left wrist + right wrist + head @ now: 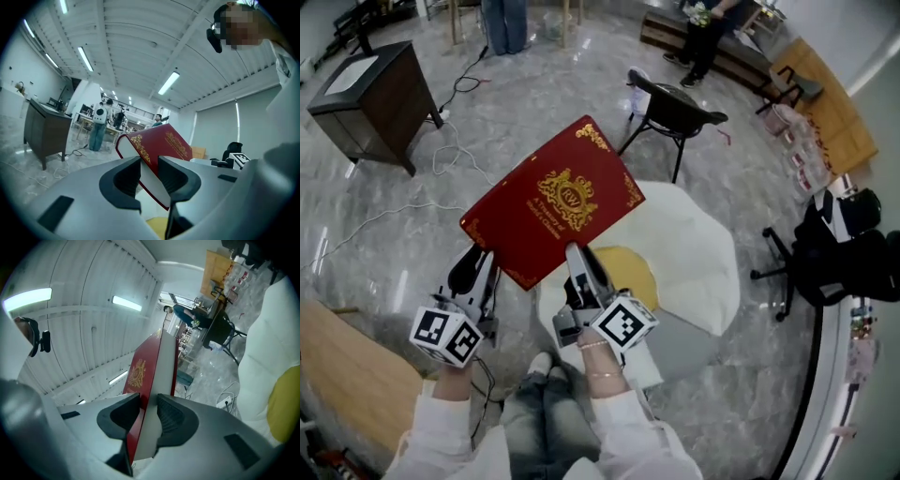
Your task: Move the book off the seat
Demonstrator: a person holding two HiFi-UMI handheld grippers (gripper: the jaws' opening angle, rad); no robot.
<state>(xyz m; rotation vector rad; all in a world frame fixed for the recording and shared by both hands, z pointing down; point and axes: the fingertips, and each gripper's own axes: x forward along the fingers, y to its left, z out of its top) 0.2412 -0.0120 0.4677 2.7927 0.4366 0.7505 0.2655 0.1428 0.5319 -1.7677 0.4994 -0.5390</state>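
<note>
Hanging in the air above the seat (703, 272), a red book (553, 202) with gold ornament on its cover is held by both tools at once. Its near edge is grasped by the left gripper (476, 270) close to one corner and by the right gripper (579, 258) further along the same edge, so that the cover is tilted up and away from the person. In the left gripper view the dark pads (125, 180) are seen pressed on either side of the book's thickness, with the white page block clamped between them. In the right gripper view the pads (172, 420) are likewise closed on the cover and the pages. The book is kept clear of the seat, a pale, rounded chair with a yellow cushion (630, 274) on it, partly hidden beneath the book and the right gripper. Beyond the book a black chair (675, 111) is seen on the glossy grey floor (534, 84). A dark cabinet (370, 89) is placed at the upper left with white cables (441, 164) trailing near it, and a black office chair (830, 253) is found at the right edge.
</note>
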